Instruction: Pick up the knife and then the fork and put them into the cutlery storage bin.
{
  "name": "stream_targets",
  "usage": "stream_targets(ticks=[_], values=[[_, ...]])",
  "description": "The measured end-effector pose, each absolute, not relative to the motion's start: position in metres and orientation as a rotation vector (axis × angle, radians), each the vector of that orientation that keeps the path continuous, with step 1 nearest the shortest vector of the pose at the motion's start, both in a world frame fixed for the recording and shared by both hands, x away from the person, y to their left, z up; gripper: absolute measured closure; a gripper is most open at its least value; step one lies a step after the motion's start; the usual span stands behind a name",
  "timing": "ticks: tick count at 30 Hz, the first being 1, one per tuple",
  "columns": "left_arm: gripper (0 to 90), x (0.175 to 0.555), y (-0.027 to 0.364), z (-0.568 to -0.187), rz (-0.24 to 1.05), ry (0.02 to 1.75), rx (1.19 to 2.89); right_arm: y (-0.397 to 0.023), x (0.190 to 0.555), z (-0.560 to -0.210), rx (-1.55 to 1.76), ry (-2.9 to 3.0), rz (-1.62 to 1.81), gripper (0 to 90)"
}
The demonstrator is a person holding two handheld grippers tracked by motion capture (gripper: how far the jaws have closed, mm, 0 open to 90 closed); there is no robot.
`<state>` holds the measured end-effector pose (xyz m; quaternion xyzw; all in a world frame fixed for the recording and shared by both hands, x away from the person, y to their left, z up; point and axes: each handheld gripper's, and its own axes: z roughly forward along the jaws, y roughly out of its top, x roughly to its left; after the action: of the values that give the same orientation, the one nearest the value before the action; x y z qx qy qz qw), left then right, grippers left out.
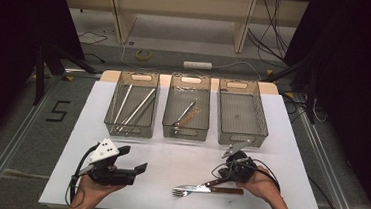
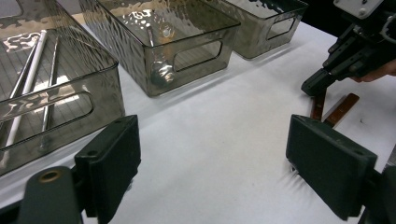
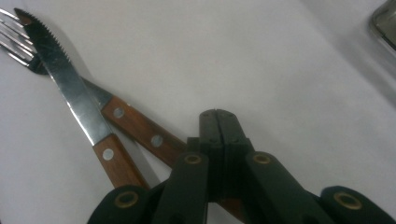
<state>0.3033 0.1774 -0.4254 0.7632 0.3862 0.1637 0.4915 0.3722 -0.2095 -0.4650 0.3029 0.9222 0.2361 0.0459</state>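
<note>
Three clear bins in a row at far side of white surface (image 1: 117, 179). Left bin (image 1: 132, 104) with long thin metal sticks, lying lengthwise. Middle bin (image 1: 188, 106) with metal tongs and one wooden-handled piece. Right bin (image 1: 242, 112) without visible content. Near edge: knife (image 3: 70, 84) crossed over fork (image 3: 140, 128), both wooden-handled, flat on surface. Right hand-held gripper (image 3: 218, 122) pressed together, tips just beside the handles, holding nothing. Left hand-held gripper (image 2: 212, 163) spread wide above bare surface
</note>
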Motion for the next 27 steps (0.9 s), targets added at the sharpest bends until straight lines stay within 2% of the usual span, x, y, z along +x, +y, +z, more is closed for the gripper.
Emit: stream_targets(ticks=[12, 16, 23, 27], values=[[17.2, 0.303, 0.177, -0.425, 0.397, 0.938, 1.854, -0.215, 0.361, -0.464, 0.908, 2.822, 0.722, 89.0], [17.1, 0.303, 0.177, -0.425, 0.397, 0.936, 1.852, -0.217, 0.359, -0.459, 0.918, 2.792, 0.754, 80.1], [17.0, 0.303, 0.177, -0.425, 0.399, 0.932, 1.852, -0.214, 0.347, -0.444, 0.865, 2.796, 0.861, 51.2], [17.0, 0.302, 0.177, -0.425, 0.4, 0.93, 1.847, -0.208, 0.339, -0.439, 0.797, 2.812, 0.852, 39.3]])
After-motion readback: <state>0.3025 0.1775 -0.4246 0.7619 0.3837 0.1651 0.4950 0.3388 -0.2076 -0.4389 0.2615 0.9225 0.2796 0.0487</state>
